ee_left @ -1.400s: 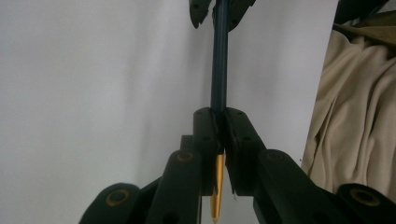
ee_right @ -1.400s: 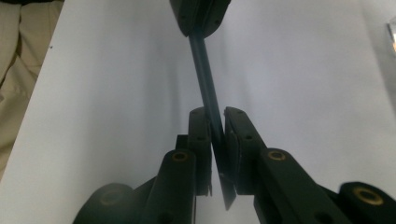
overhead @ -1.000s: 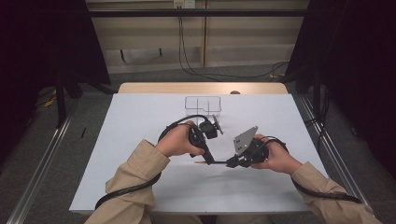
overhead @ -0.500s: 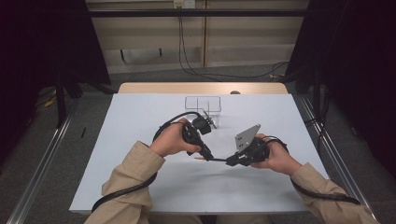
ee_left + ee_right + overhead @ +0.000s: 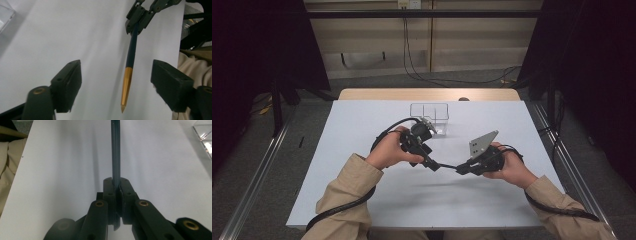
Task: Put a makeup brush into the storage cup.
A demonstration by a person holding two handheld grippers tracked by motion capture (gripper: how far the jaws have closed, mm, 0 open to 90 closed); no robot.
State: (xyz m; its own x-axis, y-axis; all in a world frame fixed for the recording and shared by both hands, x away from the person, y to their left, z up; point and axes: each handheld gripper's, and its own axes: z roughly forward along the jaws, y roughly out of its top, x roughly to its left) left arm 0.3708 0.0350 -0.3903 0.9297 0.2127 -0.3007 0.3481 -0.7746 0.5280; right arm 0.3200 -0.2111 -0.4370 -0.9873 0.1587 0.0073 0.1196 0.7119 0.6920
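A dark blue pen [image 5: 447,166] with a gold tapered tip is held level above the white table [image 5: 362,130]. My right gripper [image 5: 461,170] is shut on its barrel, and in the right gripper view the pen [image 5: 115,152] runs straight out from the closed jaws of that gripper [image 5: 116,188]. My left gripper [image 5: 432,164] is open. In the left gripper view its jaws [image 5: 116,75] stand wide apart on either side of the gold end of the pen [image 5: 131,55] without touching it. The right gripper [image 5: 138,18] shows there too, clamped on the far end.
A clear plastic box [image 5: 429,112] with a divider stands behind the left hand, near the table's back edge; its corner shows as the box [image 5: 5,15] and the box [image 5: 203,137]. Cables trail from both grippers. A dark floor and metal rails surround the table.
My left gripper has moved down and to the right, away from the clear box, until its open jaws straddle the pen's gold tip. The right gripper has held the pen nearly still.
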